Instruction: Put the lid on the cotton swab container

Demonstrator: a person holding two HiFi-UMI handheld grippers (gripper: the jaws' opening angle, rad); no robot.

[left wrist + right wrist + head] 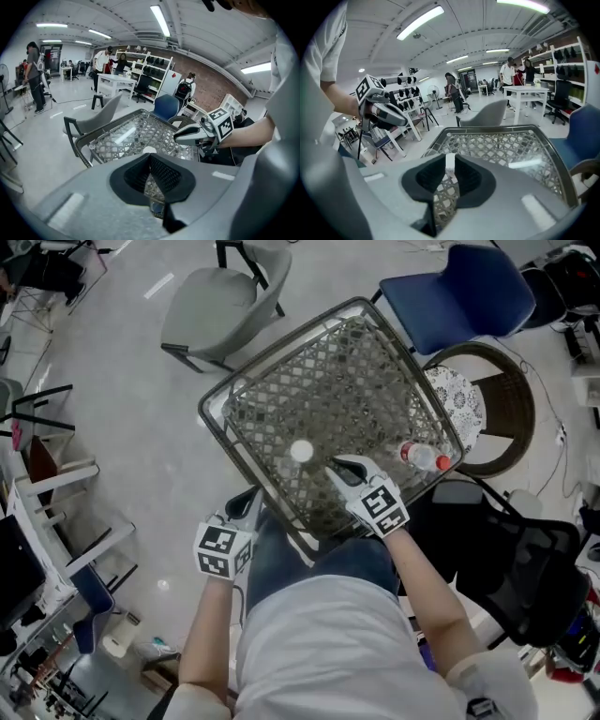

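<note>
The cotton swab container (300, 451) is a small white round thing standing on the glass top of the wicker table (281, 362); only its white top shows. My right gripper (336, 466) hovers just to its right, tips close to it but apart. In the right gripper view the jaws (449, 160) stand slightly open, and the white container (449, 162) shows through the gap beyond them. My left gripper (251, 499) hangs off the table's near left edge, jaws shut and empty (150, 158). The left gripper view shows the container (149, 150) ahead on the table.
A clear plastic bottle with a red cap (424, 457) lies near the table's right edge. A grey chair (220, 306) and a blue chair (459, 292) stand beyond the table, a round wicker stool (492, 404) to its right. People stand far off in the room.
</note>
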